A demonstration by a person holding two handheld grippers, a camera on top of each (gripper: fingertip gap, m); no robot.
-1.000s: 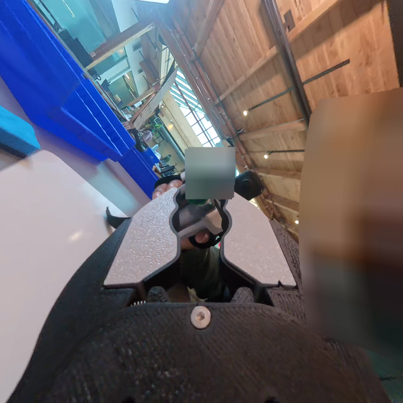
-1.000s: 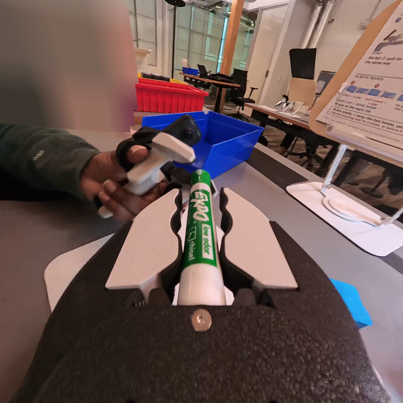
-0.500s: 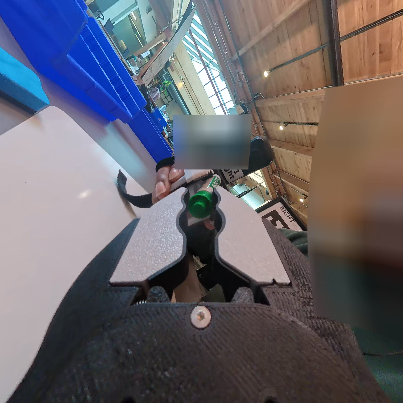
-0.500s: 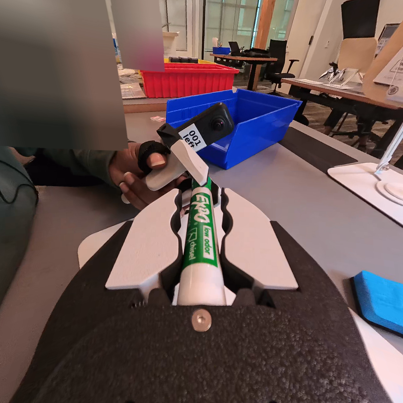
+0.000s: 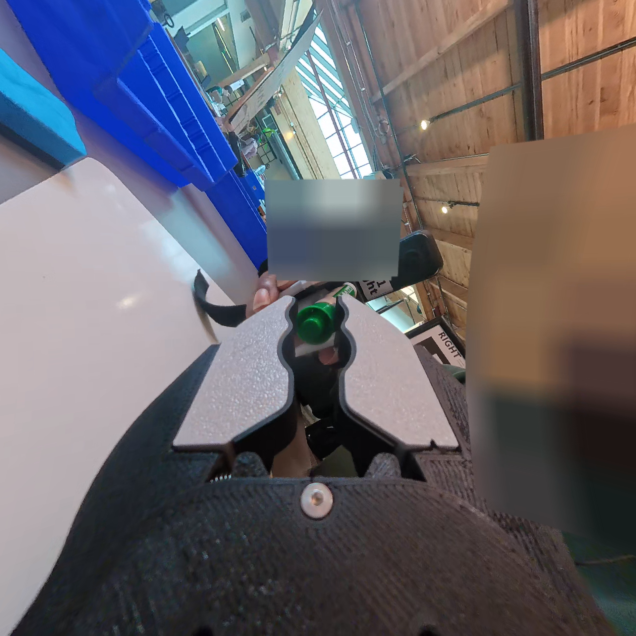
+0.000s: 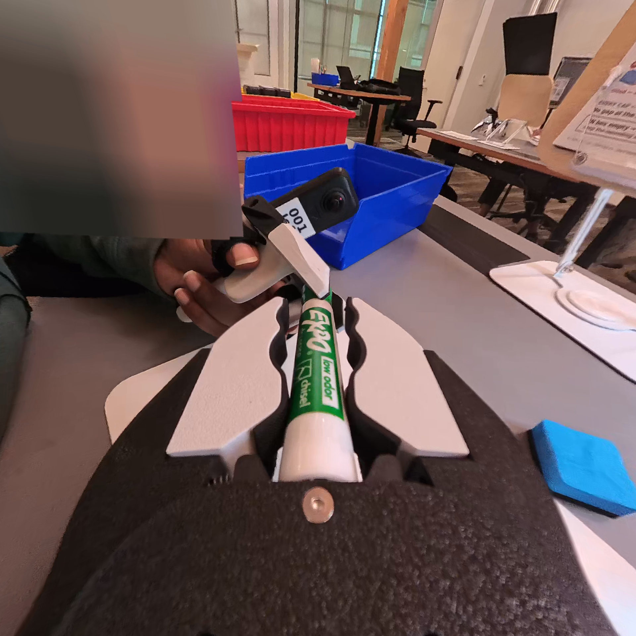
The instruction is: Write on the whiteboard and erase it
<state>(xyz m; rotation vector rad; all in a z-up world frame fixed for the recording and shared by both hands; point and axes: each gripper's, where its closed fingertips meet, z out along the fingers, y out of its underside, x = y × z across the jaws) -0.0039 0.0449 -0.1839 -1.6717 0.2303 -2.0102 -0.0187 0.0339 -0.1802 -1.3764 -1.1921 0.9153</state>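
Note:
My right gripper (image 6: 315,303) is shut on a green-and-white marker (image 6: 315,385) that lies along its fingers and points forward, above the white whiteboard (image 6: 137,389). The left gripper, held in a hand, shows farther off in that view; one of its fingers (image 6: 303,261) sits over the marker's cap end. In the left wrist view my left gripper (image 5: 316,306) has its jaws closed around the marker's green cap (image 5: 315,325). The whiteboard (image 5: 69,275) fills the left of that view. A blue eraser (image 6: 585,461) lies on the board at the right.
A blue bin (image 6: 395,192) stands on the grey table beyond the grippers, a red bin (image 6: 285,127) behind it. A sign holder on a white base (image 6: 568,303) stands at the right. The eraser (image 5: 31,113) and blue bin (image 5: 137,86) also show in the left wrist view. My two grippers' fingertips are within a few centimetres of each other. The blue eraser (image 6: 585,461) is about equally far from each gripper, around 20 cm. Seen from the left wrist view (image 5: 40,106) as well.
The left gripper has come onto the marker's cap end and its jaws have narrowed around the green cap. The right gripper has kept hold of the marker and turned slightly left.

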